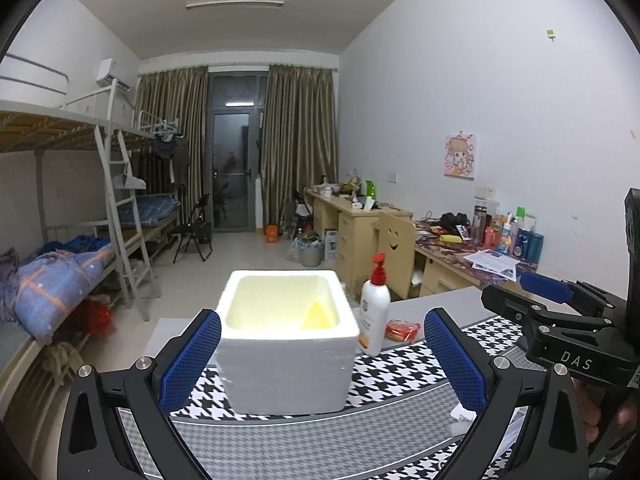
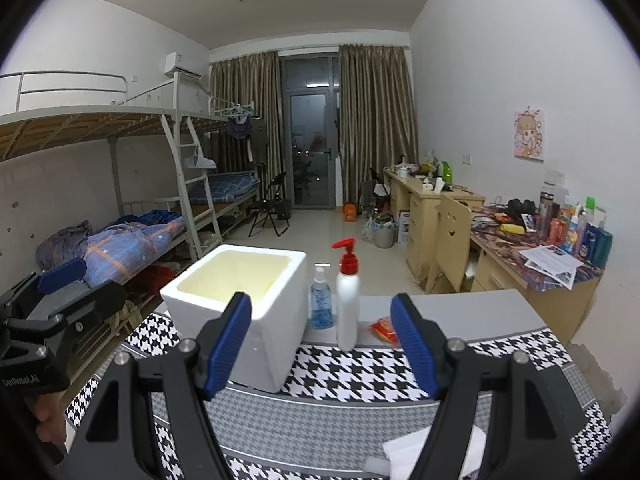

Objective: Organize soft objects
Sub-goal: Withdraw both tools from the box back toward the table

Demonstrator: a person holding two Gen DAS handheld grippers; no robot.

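Observation:
A white foam box point(image 1: 288, 360) stands on the houndstooth cloth point(image 1: 400, 372) with a yellow piece point(image 1: 316, 316) lying inside it. My left gripper point(image 1: 323, 312) is open just short of the box, with nothing between its blue pads point(image 1: 192, 360). My right gripper point(image 2: 321, 296) is also open and empty, to the right of the box point(image 2: 236, 308) and facing the bottles. Each gripper shows at the edge of the other's view: the right gripper point(image 1: 506, 290) and the left gripper point(image 2: 102, 278). A white scrap point(image 1: 464, 412) lies by the left gripper's right finger.
Right of the box stand a white pump bottle point(image 2: 347, 300) with a red top and a blue sanitizer bottle point(image 2: 321, 304), with a red packet point(image 2: 382, 328) beside them. White paper point(image 2: 420, 452) lies near the front edge. Bunk beds point(image 2: 120, 248) stand left and cluttered desks point(image 2: 540, 256) right.

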